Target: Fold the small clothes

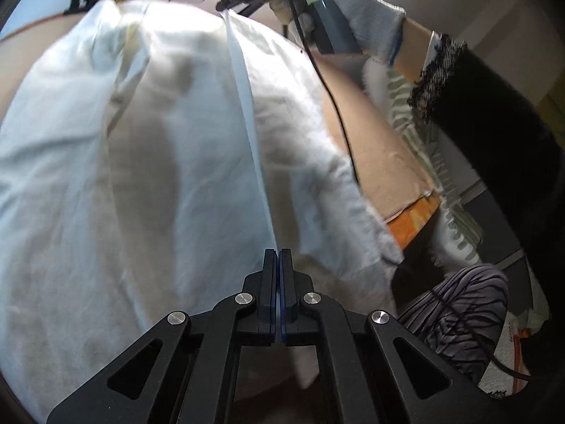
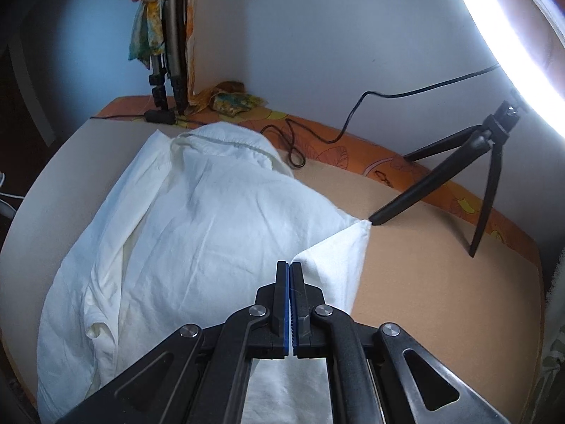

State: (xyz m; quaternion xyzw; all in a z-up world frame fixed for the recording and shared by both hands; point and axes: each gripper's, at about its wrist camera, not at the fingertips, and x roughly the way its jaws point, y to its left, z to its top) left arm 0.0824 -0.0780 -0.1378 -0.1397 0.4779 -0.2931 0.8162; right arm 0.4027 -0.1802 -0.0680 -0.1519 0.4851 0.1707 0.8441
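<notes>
Both tongs are clamped on the white shirt [image 2: 197,219]: the left gripper [image 1: 278,252] and right gripper [image 2: 289,266] hold its taut edge between them.

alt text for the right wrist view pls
The right gripper, jaws shut, pinches the edge of a white shirt spread on a tan board. Behind stand a small black tripod with a ring light and a trailing cable.
</notes>
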